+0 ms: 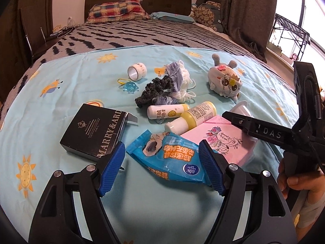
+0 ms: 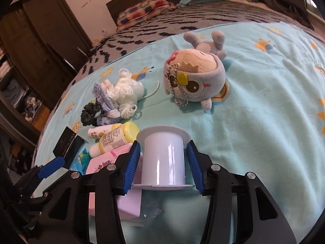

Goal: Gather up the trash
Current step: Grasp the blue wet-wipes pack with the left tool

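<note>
A crumpled blue tissue wrapper lies on the light blue bed sheet, between the open blue fingers of my left gripper, which do not touch it. My right gripper stands with its jaws around a white plastic spool, with small gaps at both sides, so it is open. The spool shows as a pale rim in the left wrist view, behind the right gripper's finger. The left gripper's blue finger shows at the lower left of the right wrist view.
On the sheet lie a black box, two yellow-white bottles, a pink box, a tape roll, a blue charm, a yarn and cloth pile and a plush toy. Pillows lie at the headboard.
</note>
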A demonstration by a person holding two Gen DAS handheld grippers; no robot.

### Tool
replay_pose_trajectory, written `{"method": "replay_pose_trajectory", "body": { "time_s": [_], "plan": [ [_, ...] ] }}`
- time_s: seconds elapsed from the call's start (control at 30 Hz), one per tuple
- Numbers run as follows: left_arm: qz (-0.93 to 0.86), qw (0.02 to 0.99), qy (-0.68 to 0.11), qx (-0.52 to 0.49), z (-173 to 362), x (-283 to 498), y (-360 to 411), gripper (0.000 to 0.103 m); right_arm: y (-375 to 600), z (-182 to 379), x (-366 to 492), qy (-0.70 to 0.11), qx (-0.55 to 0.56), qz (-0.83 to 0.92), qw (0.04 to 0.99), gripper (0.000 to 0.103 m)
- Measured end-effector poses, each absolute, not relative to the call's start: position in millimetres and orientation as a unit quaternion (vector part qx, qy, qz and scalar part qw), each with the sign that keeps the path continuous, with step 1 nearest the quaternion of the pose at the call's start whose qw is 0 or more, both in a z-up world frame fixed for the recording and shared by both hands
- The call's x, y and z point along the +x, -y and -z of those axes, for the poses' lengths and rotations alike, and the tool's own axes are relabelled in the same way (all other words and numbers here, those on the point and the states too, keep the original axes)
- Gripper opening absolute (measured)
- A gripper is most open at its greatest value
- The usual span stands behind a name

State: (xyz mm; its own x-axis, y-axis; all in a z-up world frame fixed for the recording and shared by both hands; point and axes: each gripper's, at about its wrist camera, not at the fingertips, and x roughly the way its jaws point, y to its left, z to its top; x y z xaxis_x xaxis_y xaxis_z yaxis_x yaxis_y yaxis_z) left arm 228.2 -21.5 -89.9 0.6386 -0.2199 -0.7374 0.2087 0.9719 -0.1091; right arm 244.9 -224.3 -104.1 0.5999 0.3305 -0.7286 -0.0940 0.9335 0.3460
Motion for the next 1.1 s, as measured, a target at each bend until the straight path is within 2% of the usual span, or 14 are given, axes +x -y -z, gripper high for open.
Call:
{"method": "replay_pose_trajectory", "body": {
  "time_s": [0.13,0.43,0.57,0.8,1.1],
  "plan": [
    [0.107,0.903,-0.417,-0.001,91,226,19,0.071,230,92,229,-0.406,0.096,-0.083,0.905,0.048],
    [0.097,0.892,-0.442,0.027,113,224,29,0.073,242,80,204,-0.391,0.098,-0.092,0.911,0.048],
    [0.105,0.893,-0.436,0.03,114,224,35,0.059,243,74,192,-0.381,0.093,-0.09,0.916,0.048],
    [0.112,0.897,-0.428,0.017,110,219,36,0.015,247,73,167,-0.369,0.092,-0.094,0.92,0.048],
    [0.105,0.912,-0.396,0.017,95,179,28,0.012,241,55,128,-0.337,0.081,-0.086,0.934,0.048]
  ]
}}
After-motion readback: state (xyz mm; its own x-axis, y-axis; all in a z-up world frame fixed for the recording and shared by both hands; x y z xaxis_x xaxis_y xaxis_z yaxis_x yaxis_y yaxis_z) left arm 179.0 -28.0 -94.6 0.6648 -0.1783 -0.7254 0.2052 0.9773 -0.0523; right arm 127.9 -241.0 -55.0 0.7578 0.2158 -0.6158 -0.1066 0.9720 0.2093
